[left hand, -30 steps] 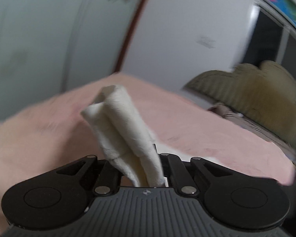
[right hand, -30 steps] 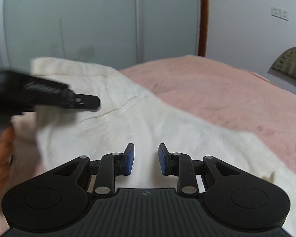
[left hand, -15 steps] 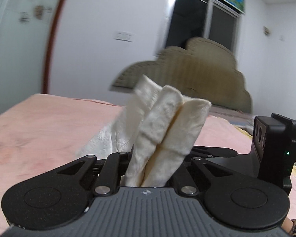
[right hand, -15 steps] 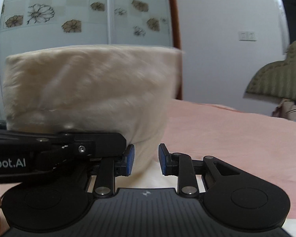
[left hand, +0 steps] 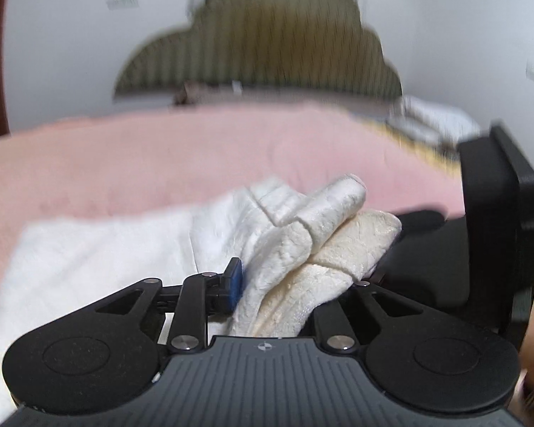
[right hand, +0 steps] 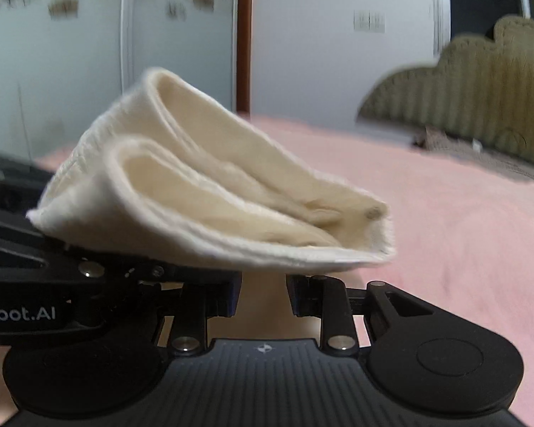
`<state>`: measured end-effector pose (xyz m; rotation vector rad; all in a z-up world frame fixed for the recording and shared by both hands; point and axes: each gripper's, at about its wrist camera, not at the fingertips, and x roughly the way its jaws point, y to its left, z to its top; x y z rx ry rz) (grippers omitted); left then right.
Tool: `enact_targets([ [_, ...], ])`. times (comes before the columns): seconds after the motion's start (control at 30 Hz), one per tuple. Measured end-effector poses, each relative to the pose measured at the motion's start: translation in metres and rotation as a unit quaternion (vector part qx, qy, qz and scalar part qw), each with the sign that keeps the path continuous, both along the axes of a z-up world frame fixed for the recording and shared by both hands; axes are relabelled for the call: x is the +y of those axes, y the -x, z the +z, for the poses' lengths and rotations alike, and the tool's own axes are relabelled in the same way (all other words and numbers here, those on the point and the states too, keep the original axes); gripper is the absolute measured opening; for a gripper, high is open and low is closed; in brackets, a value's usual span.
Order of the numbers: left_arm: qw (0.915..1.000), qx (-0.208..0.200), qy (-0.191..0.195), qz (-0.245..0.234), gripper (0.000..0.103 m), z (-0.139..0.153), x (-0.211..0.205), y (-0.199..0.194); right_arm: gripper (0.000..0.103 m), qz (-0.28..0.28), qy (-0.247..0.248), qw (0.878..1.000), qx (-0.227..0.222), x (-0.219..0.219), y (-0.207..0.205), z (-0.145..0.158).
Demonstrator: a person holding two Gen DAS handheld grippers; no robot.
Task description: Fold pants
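The cream pants [left hand: 317, 235] lie partly flat on the pink bed, and a thick folded bundle of them stands up between the jaws of my left gripper [left hand: 302, 277]. Those jaws are opening. The left blue pad [left hand: 235, 281] shows beside the cloth, and the bundle leans over the hidden right finger. In the right wrist view the folded edge of the pants [right hand: 203, 192] hangs just above my right gripper [right hand: 263, 291], which is open by a narrow gap and grips nothing. The left gripper's black body [right hand: 17, 249] is at the left there.
A pink blanket [left hand: 160, 156] covers the bed. An olive padded headboard [left hand: 267, 42] stands at its far end, with bedding [left hand: 434, 121] beside it. White flowered wardrobe doors [right hand: 53, 71] and a brown door frame [right hand: 244, 35] are behind. The right gripper's black body [left hand: 498, 231] stands close at the right.
My left gripper has swung round toward the headboard with the fold and come down over the flat part of the pants, and its jaws have spread. The right gripper has travelled alongside.
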<state>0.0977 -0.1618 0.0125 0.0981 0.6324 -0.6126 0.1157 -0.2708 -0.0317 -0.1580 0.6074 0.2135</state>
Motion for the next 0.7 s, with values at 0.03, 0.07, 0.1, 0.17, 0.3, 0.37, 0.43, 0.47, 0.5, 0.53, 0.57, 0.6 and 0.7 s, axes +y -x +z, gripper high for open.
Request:
enact_targets([
  [0.03, 0.9999, 0.005, -0.012, -0.007, 0.028, -0.005, -0.002, 0.0, 0.027, -0.013, 0.019, 1.0, 0.014, -0.004, 0.002, -0.003],
  [0.07, 0.9996, 0.006, -0.024, -0.016, 0.031, -0.009, -0.002, 0.003, 0.031, -0.022, 0.019, 0.999, 0.016, -0.01, 0.007, -0.005],
  [0.1, 0.9991, 0.002, -0.033, -0.026, 0.04, -0.013, 0.0, 0.007, 0.038, -0.032, -0.003, 0.999, 0.016, -0.019, 0.014, -0.003],
  [0.17, 0.9984, -0.008, -0.032, -0.046, 0.051, -0.014, 0.01, 0.02, 0.052, -0.057, -0.036, 0.998, 0.02, -0.035, 0.026, 0.005],
  [0.3, 0.9982, -0.012, 0.009, -0.058, 0.067, -0.005, 0.045, 0.041, 0.055, -0.155, -0.015, 0.988, 0.0, -0.052, 0.051, 0.016],
  [0.37, 0.9989, -0.015, 0.035, -0.029, 0.075, -0.001, 0.068, 0.042, 0.056, -0.19, -0.042, 0.98, -0.031, -0.057, 0.062, 0.025],
  [0.43, 0.9979, -0.031, 0.046, 0.034, 0.077, 0.003, 0.089, 0.038, 0.056, -0.168, -0.095, 0.979, -0.064, -0.058, 0.076, 0.03],
  [0.47, 0.9965, -0.037, 0.044, 0.06, 0.077, 0.005, 0.099, 0.035, 0.056, -0.152, -0.114, 0.979, -0.075, -0.052, 0.079, 0.034],
  [0.5, 0.9951, -0.038, 0.048, 0.078, 0.077, 0.006, 0.111, 0.032, 0.056, -0.134, -0.125, 0.979, -0.085, -0.043, 0.08, 0.037],
  [0.53, 0.994, -0.033, 0.056, 0.088, 0.077, 0.007, 0.122, 0.029, 0.056, -0.117, -0.126, 0.981, -0.092, -0.033, 0.081, 0.039],
  [0.57, 0.9932, -0.023, 0.061, 0.096, 0.077, 0.006, 0.132, 0.023, 0.056, -0.101, -0.117, 0.983, -0.094, -0.023, 0.079, 0.041],
  [0.6, 0.9926, -0.011, 0.058, 0.106, 0.078, 0.005, 0.14, 0.017, 0.057, -0.087, -0.101, 0.987, -0.09, -0.012, 0.076, 0.04],
  [0.7, 0.9915, 0.02, 0.004, 0.129, 0.077, -0.013, 0.152, 0.004, 0.059, -0.069, -0.031, 0.996, -0.044, 0.009, 0.062, 0.023],
])
